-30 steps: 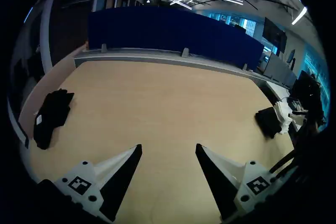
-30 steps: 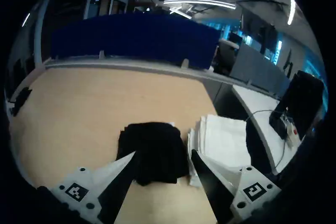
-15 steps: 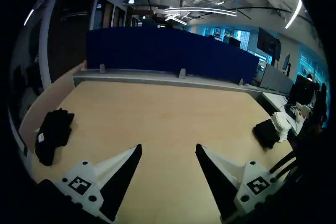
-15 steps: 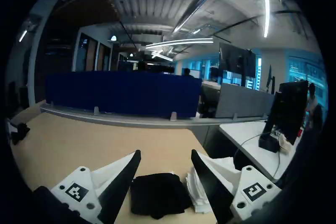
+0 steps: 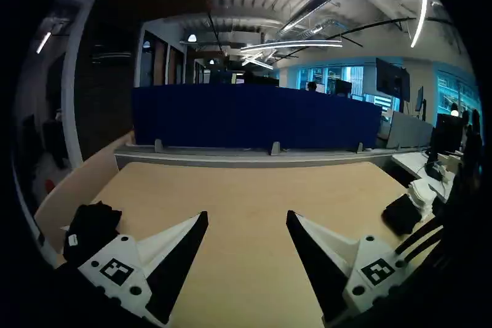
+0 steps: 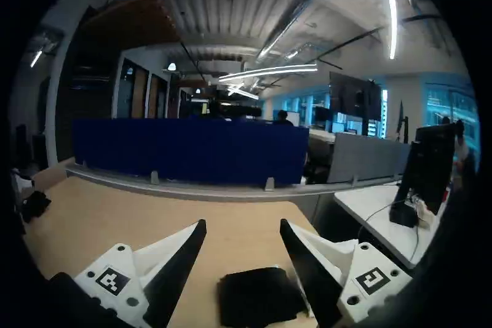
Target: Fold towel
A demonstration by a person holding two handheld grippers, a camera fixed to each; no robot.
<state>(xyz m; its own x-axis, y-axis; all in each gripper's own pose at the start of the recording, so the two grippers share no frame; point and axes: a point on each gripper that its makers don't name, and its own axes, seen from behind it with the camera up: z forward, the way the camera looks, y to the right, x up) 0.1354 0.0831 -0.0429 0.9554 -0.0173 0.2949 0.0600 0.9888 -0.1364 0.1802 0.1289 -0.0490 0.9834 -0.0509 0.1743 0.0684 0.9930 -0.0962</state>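
In the left gripper view my left gripper (image 5: 246, 220) stands open above the bare wooden table (image 5: 246, 205), nothing between its fingers. A crumpled black towel (image 5: 91, 229) lies at the table's left edge, partly behind the left finger. A folded black towel (image 5: 401, 213) sits at the far right beside a white stack (image 5: 424, 192). In the right gripper view my right gripper (image 6: 242, 228) is open, hovering over a folded black towel (image 6: 261, 296) that lies low between its fingers without touching them.
A blue divider panel (image 5: 252, 116) runs along the table's far edge. To the right stands another desk (image 6: 375, 217) with a monitor (image 6: 424, 171) and cables. A dark cloth (image 6: 34, 205) lies at the table's far left in the right gripper view.
Both grippers have tilted upward, so the table sank in view and more ceiling shows. In the right gripper view the black towel dropped lower and the white stack slid out of sight.
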